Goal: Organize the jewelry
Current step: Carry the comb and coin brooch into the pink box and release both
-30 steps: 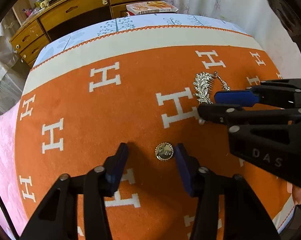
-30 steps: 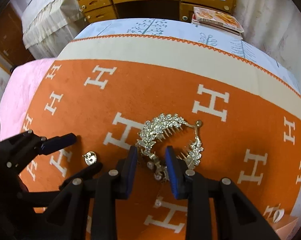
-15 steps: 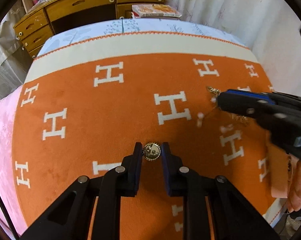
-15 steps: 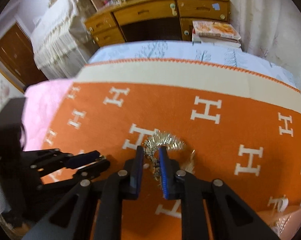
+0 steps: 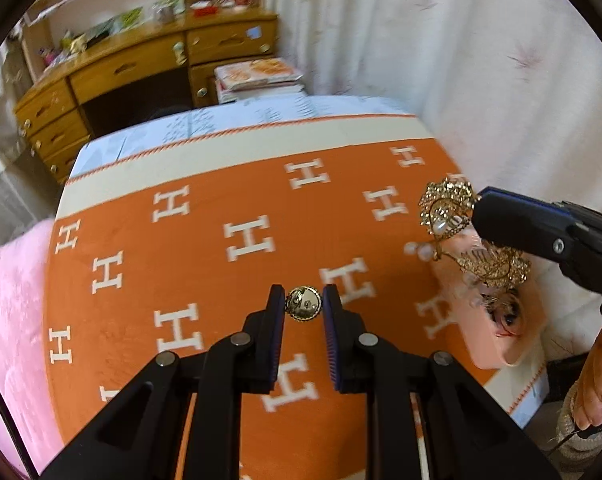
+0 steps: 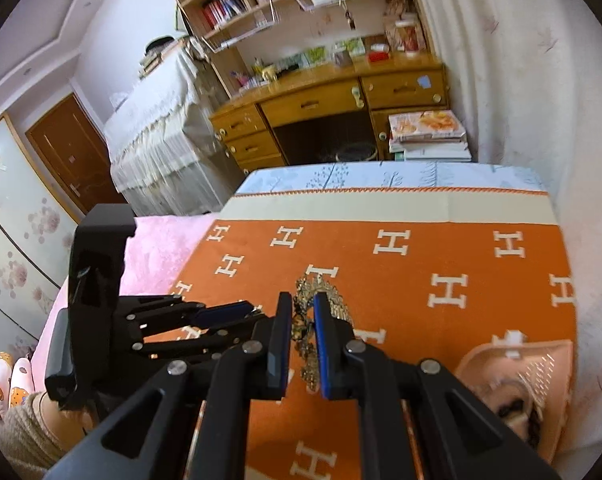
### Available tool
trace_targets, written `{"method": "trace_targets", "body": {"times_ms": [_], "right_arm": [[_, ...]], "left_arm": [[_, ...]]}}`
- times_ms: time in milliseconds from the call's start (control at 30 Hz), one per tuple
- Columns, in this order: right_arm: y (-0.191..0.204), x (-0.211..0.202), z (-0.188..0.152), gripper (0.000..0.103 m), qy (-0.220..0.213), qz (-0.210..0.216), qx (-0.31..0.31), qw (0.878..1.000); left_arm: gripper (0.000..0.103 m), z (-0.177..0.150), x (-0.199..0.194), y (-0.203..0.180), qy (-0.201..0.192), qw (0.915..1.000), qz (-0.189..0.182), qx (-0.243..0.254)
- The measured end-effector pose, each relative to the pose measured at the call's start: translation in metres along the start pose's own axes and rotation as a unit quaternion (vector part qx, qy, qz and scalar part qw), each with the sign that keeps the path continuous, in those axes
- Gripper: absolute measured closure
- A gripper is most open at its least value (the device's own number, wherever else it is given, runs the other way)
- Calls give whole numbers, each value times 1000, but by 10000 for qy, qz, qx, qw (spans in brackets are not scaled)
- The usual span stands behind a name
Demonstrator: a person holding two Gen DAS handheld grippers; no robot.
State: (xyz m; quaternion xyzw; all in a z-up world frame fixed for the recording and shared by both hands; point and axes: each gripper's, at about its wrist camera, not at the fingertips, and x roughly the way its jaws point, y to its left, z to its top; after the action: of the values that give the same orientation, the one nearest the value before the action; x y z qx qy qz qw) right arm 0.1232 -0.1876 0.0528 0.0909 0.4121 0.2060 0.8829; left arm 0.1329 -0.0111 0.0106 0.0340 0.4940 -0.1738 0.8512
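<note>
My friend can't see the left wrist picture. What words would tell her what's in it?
The left tool pinches a small round gold brooch above an orange blanket patterned with white H letters. At the right, the right tool holds up a sparkly gold hair comb over a peach box, with a wooden desk behind.

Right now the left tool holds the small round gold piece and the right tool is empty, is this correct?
Not quite. The left tool does hold the small round gold piece, but the right tool is not empty: it grips the gold leaf-shaped hair ornament, as the right wrist view shows.
</note>
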Motion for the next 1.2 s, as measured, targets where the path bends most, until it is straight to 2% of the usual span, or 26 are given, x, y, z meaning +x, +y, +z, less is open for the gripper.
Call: {"method": "trace_targets", "body": {"times_ms": [200, 733, 967, 1200], "right_arm": [[-12, -50, -26, 92, -317, -73, 74, 9994], [-73, -146, -82, 92, -1033, -524, 659, 9911], [-103, -149, -103, 92, -976, -542, 1026, 9884], [-127, -134, -122, 92, -775, -642, 1326, 9860]], "left_arm": [[86, -6, -18, -41, -118, 9992, -121, 350], [86, -6, -25, -139, -162, 9930, -657, 969], [86, 7, 7, -177, -109, 9917, -743, 1041], [86, 9, 56, -198, 259, 9918, -842, 930]]}}
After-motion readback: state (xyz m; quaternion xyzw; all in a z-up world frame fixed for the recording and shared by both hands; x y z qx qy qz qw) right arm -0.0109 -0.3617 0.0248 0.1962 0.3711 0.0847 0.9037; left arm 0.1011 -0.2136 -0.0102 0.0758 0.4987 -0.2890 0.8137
